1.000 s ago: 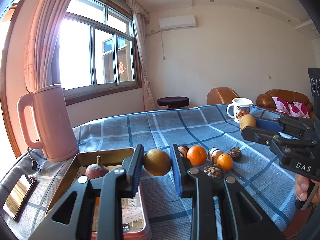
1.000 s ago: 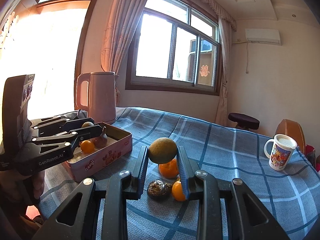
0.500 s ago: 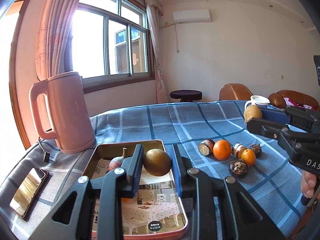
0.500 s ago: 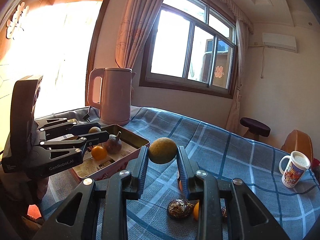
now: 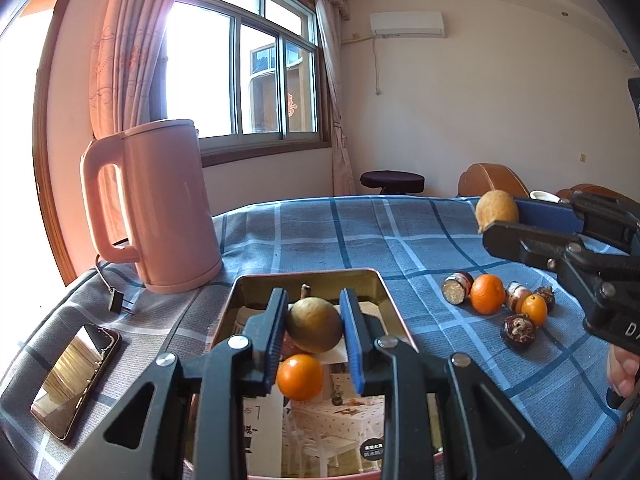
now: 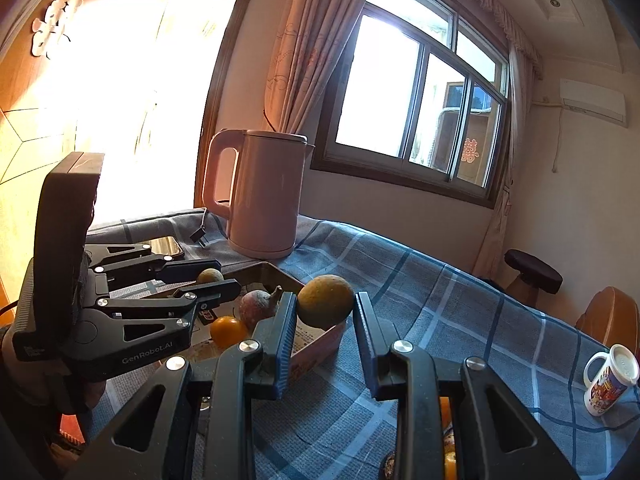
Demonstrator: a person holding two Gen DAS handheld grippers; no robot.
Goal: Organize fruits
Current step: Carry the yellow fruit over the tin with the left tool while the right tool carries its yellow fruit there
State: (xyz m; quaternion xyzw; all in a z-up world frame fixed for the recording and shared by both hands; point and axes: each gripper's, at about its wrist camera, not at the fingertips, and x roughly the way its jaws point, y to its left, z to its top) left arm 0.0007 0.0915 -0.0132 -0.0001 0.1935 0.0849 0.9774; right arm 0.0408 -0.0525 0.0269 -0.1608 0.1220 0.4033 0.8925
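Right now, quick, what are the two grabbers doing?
Left gripper: shut on a brownish round fruit.
Right gripper: shut on another brownish round fruit.

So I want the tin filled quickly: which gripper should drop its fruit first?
Left. The left gripper holds its brown fruit above the tin; the right gripper appears over the tin's edge.

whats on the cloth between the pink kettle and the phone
Only the kettle's loose power plug and its cord, on otherwise bare plaid tablecloth before the phone. The left wrist view shows it best.
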